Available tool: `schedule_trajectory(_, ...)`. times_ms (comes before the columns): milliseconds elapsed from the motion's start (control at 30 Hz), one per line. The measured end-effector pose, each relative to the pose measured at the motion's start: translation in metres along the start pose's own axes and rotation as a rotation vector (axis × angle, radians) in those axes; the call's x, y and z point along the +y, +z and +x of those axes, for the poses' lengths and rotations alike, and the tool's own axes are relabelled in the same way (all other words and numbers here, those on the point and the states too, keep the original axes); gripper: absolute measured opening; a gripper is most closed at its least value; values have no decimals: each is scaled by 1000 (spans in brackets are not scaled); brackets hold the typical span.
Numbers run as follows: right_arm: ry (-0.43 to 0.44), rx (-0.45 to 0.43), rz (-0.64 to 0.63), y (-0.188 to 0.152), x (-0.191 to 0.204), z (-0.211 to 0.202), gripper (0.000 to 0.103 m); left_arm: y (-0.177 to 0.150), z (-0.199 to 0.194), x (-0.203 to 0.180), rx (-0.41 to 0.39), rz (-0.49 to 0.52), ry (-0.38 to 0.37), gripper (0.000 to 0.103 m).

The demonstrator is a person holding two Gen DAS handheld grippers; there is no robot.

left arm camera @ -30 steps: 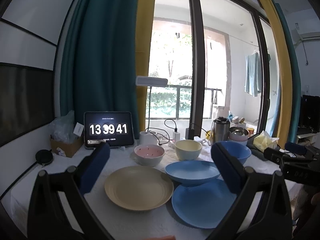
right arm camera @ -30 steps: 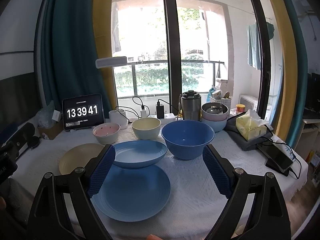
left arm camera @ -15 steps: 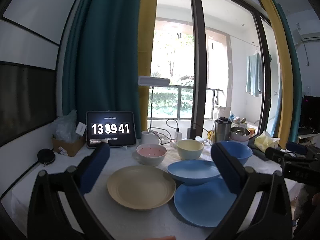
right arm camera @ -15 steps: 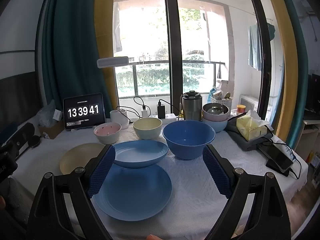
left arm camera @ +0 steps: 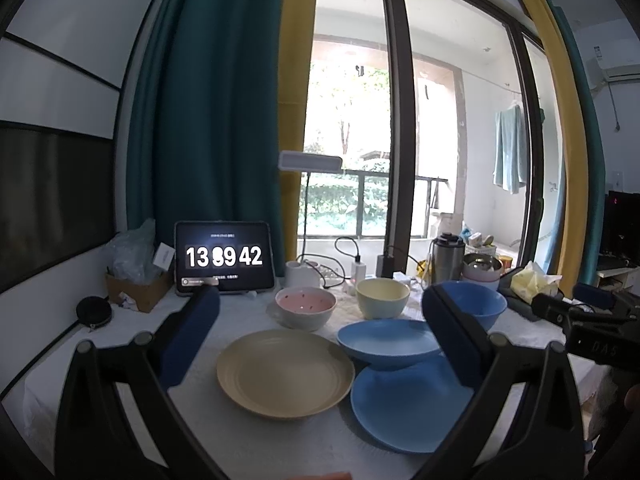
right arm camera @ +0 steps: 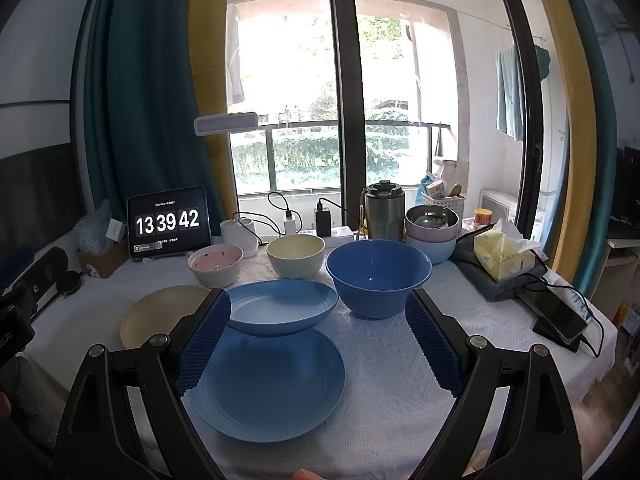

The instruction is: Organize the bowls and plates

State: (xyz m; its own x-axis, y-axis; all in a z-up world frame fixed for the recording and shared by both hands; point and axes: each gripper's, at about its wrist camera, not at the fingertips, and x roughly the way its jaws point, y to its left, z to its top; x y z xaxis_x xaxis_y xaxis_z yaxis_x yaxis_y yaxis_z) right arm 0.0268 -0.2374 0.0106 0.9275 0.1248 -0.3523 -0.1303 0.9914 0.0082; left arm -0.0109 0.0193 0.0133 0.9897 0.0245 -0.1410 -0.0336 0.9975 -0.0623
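On the white tablecloth lie a cream plate (left arm camera: 285, 371) (right arm camera: 162, 312), a flat blue plate (right arm camera: 268, 384) (left arm camera: 408, 404) and a shallow blue dish (right arm camera: 280, 306) (left arm camera: 390, 342) resting partly on the blue plate's far edge. Behind them stand a pink bowl (right arm camera: 216, 264) (left arm camera: 306, 306), a cream bowl (right arm camera: 295, 255) (left arm camera: 382, 297) and a deep blue bowl (right arm camera: 378, 276) (left arm camera: 478, 304). My left gripper (left arm camera: 320, 320) hovers open above the cream plate. My right gripper (right arm camera: 318, 312) hangs open above the blue plate and dish. Neither holds anything.
A tablet clock (right arm camera: 168, 222), a white mug (right arm camera: 240, 236), chargers with cables (right arm camera: 322, 220), a steel flask (right arm camera: 384, 210), stacked bowls (right arm camera: 432, 228), a tissue pack (right arm camera: 502, 254) and a phone (right arm camera: 554, 314) line the back and right. A cardboard box (left arm camera: 138, 286) sits far left.
Both views have shifted slightly, with the tableware sitting a little lower and nearer. The clock ticked from 41 to 42. The dishes have not moved.
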Motion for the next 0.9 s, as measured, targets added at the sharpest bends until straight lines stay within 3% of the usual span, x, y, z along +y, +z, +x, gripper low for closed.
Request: schedule_trajectory(900,5,15,4,-6,3,4,92,-8,4,3,9,3,12,102)
